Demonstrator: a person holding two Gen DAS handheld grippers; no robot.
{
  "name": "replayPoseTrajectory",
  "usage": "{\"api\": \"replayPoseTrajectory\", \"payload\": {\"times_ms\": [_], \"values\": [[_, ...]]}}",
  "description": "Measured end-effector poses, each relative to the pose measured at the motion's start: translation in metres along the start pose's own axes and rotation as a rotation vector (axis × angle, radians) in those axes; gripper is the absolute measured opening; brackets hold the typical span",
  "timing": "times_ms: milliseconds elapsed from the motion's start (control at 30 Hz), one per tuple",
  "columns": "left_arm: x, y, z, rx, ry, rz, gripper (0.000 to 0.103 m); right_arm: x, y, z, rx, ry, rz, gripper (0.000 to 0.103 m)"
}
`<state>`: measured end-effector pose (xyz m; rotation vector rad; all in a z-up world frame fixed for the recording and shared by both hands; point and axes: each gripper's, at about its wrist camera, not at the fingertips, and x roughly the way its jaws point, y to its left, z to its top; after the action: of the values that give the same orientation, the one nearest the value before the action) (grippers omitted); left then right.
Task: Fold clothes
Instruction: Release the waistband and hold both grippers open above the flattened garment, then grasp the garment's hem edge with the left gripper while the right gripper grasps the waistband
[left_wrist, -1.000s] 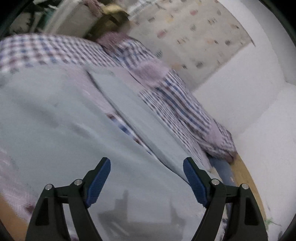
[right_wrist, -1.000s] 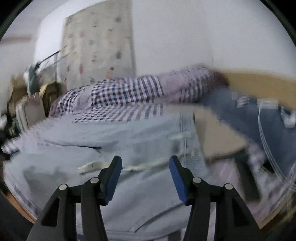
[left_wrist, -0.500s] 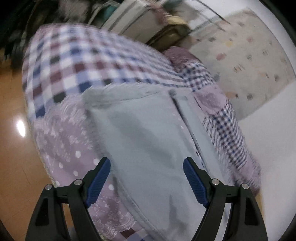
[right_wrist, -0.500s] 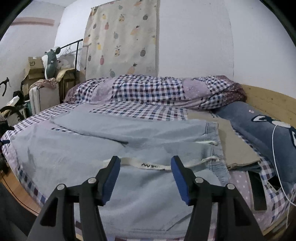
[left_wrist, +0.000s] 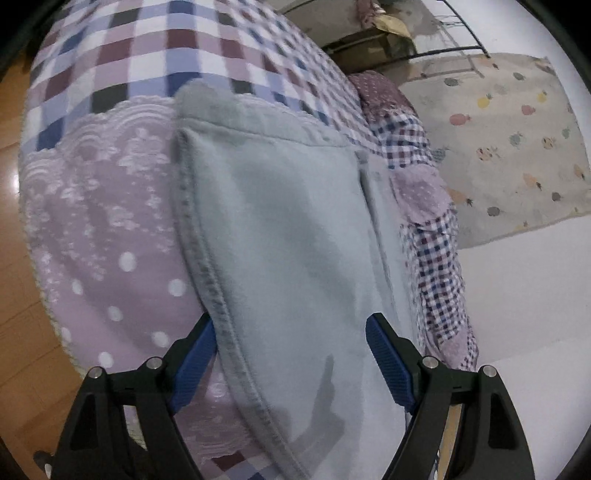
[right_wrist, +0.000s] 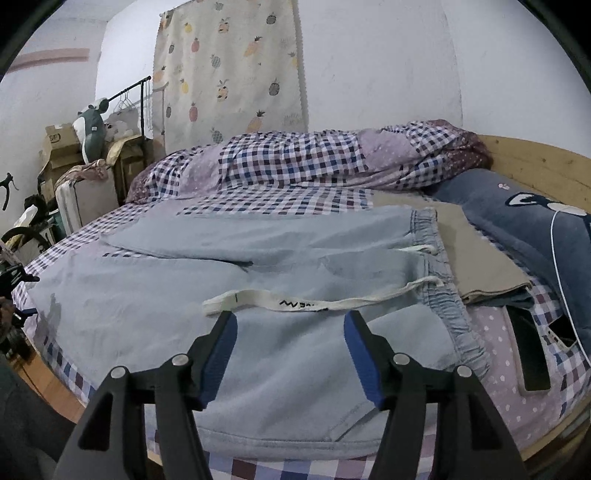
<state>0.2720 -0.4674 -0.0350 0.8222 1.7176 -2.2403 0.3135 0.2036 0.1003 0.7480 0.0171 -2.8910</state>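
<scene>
Light blue denim trousers (right_wrist: 258, 258) lie spread flat on the bed, with the elastic waistband (right_wrist: 439, 280) at the right and a white drawstring (right_wrist: 295, 302) across the front. My right gripper (right_wrist: 288, 343) is open and empty just above the near leg. In the left wrist view the trouser leg (left_wrist: 288, 240) runs away from me, its stitched hem edge (left_wrist: 207, 266) at the left. My left gripper (left_wrist: 291, 358) is open, its jaws on either side of that edge, low over the cloth.
The bed has a checked and lilac dotted sheet (left_wrist: 110, 229). A rolled checked quilt (right_wrist: 314, 158) lies along the wall. Folded beige cloth (right_wrist: 476, 254) and a dark blue pillow (right_wrist: 524, 225) sit right of the waistband. Boxes and a clothes rack (right_wrist: 92, 147) stand at the left. Wooden floor (left_wrist: 14, 258) lies beside the bed.
My left gripper has swung to the hem end of the trouser leg and dropped closer to its edge. My right gripper has steadied and moved slightly nearer the drawstring. Both stay open.
</scene>
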Motion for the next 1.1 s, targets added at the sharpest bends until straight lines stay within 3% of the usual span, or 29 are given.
{"api": "replayPoseTrajectory", "payload": {"times_ms": [167,367,467,633,800,900,1100], "values": [[-0.007,-0.007,0.000,-0.002,-0.032,-0.119,0.084,0.000,-0.019,-0.002,0.085,0.009,-0.010,0.065],[0.009,0.007,-0.008,-0.050,0.047,0.024,0.083,0.004,-0.057,-0.010,0.266,0.038,-0.041,0.065],[0.008,0.001,-0.013,-0.023,0.048,0.032,0.083,0.003,-0.078,-0.015,0.371,0.045,-0.065,0.065],[0.004,0.011,-0.011,-0.093,0.012,-0.009,0.054,0.000,-0.119,-0.037,0.612,0.061,-0.052,0.065],[0.000,0.014,-0.013,-0.113,-0.028,-0.026,0.046,-0.003,-0.154,-0.071,0.857,0.100,-0.034,0.066],[-0.003,0.011,-0.013,-0.105,-0.056,-0.051,0.031,-0.002,-0.167,-0.087,0.951,0.123,-0.024,0.066],[0.006,0.003,-0.013,-0.089,-0.071,-0.044,0.031,0.018,-0.170,-0.090,0.946,0.166,0.046,0.066]]}}
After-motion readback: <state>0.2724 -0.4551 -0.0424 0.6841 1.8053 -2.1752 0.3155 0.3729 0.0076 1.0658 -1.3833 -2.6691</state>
